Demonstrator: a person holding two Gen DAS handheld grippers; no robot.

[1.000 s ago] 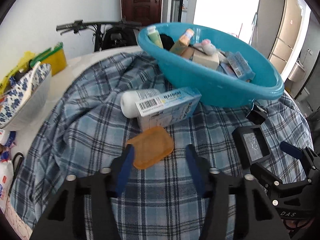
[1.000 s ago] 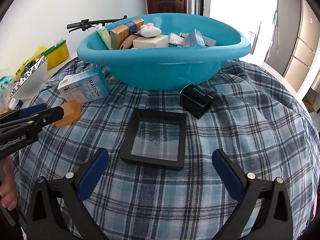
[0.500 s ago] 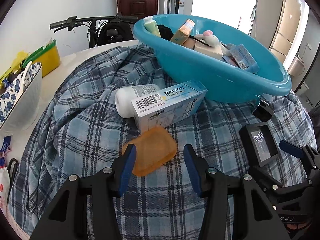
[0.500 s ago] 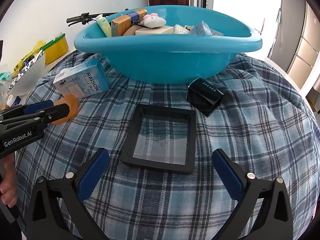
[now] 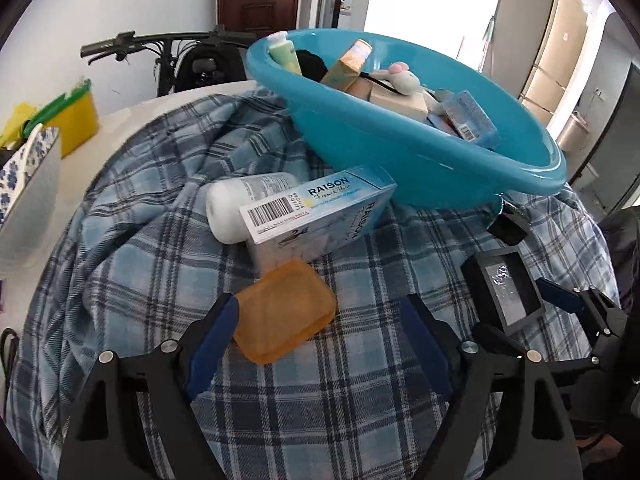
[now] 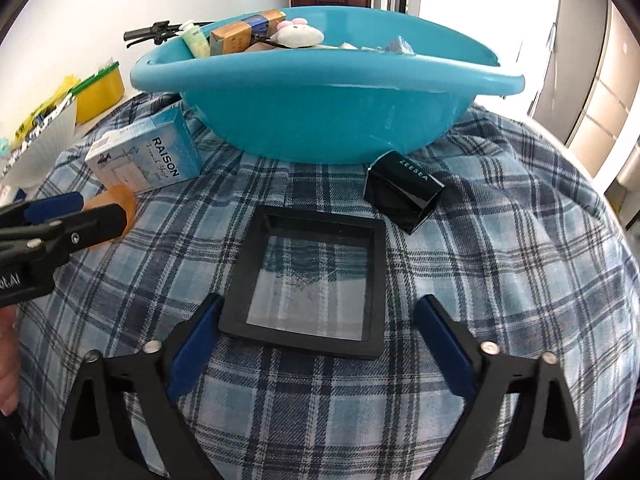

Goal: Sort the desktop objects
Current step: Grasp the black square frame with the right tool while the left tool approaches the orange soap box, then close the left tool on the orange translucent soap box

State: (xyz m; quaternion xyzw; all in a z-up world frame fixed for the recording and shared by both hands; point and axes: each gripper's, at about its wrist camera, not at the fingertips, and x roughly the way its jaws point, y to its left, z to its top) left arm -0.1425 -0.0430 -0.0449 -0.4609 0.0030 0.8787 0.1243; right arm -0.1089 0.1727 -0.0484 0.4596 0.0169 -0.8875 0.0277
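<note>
An orange soap bar (image 5: 284,316) lies flat on the plaid cloth between the fingers of my left gripper (image 5: 318,312), whose jaws are opening; the right pad stands clear of it. A black square frame (image 6: 308,284) lies between the fingers of my right gripper (image 6: 318,308), whose jaws are closing without pressing on it. Behind the soap rest a RAISON box (image 5: 320,216) and a white bottle (image 5: 240,200). A black ZEESEA box (image 6: 404,192) sits past the frame. The blue basin (image 6: 320,112) beyond holds several items.
A plaid cloth (image 6: 500,280) covers the round table. At the left stand a white bowl with blue pattern (image 5: 28,184) and a yellow container (image 5: 76,120). Bicycle handlebars (image 5: 160,42) and a door are behind.
The left jaws have spread wider around the soap bar. The right jaws have narrowed toward the black frame, which now sits nearer between the fingers.
</note>
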